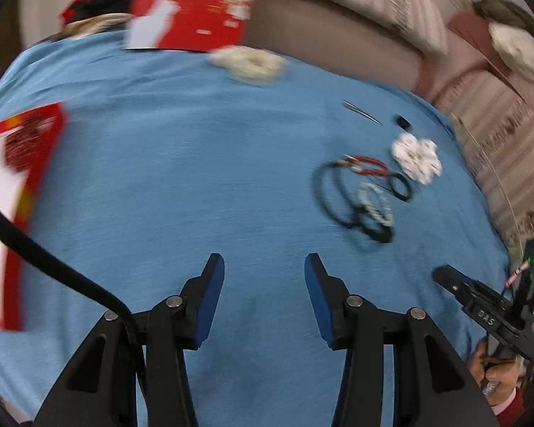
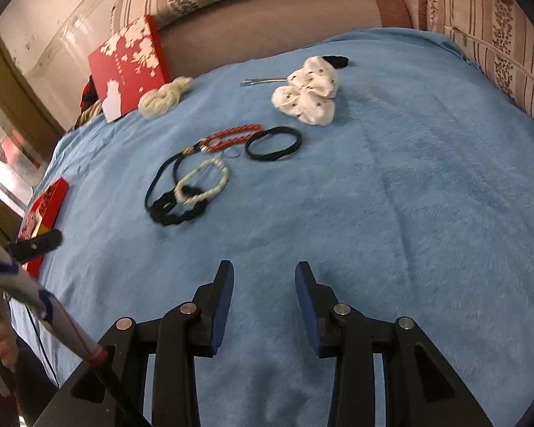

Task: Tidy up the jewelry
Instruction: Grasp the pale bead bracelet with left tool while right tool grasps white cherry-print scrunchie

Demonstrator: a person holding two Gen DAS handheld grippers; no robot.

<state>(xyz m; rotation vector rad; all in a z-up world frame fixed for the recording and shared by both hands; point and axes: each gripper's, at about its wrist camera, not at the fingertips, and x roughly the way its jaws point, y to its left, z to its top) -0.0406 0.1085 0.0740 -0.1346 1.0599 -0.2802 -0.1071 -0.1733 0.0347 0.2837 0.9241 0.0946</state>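
Both tools, the left tool [image 1: 264,261] and the right tool [image 2: 264,268], are spread and pinch nothing. Ahead of the right tool, slightly left, a white bead bracelet [image 2: 203,182] overlaps a black lace band [image 2: 176,210] on the fuzzy blue cloth [image 2: 391,195]; a red braided cord [image 2: 231,137] and a smooth black ring [image 2: 273,143] lie beyond.

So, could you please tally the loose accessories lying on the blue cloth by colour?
White or cream: 3, namely the patterned scrunchie, cream scrunchie and pearl bracelet.
Black: 3, namely the hair tie, lace headband and small black piece behind the patterned scrunchie.
Red: 1, the beaded bracelet.
Silver: 1, the hair clip.
Total: 8
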